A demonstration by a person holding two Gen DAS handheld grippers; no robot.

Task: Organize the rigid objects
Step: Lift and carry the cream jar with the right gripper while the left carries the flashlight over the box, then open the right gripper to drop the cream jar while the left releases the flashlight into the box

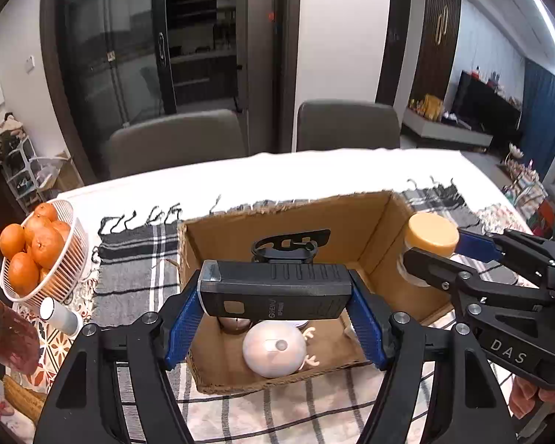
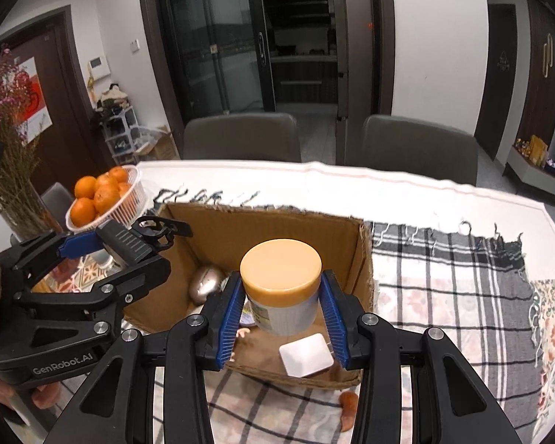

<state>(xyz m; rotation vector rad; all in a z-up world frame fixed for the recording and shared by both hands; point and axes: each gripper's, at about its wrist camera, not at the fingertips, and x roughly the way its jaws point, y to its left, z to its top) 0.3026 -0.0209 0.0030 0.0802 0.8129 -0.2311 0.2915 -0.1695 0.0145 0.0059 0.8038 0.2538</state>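
My left gripper (image 1: 275,298) is shut on a black bike light with a strap mount (image 1: 275,288) and holds it above the open cardboard box (image 1: 288,218). My right gripper (image 2: 282,309) is shut on a jar with a tan lid (image 2: 281,288) and holds it over the box (image 2: 270,225). In the left wrist view the jar (image 1: 431,235) sits at the box's right wall. Inside the box lie a round white deer-faced object (image 1: 273,347), a silver mouse (image 2: 205,283) and a white square pad (image 2: 306,355). The left gripper with the light (image 2: 129,244) shows at the box's left side.
A white basket of oranges (image 1: 37,248) stands left of the box, with a white cylinder (image 1: 59,314) beside it. A checked cloth (image 2: 444,277) covers the table. Two grey chairs (image 1: 177,140) stand behind. A vase of dried flowers (image 2: 11,155) is at far left. A small orange object (image 2: 347,403) lies before the box.
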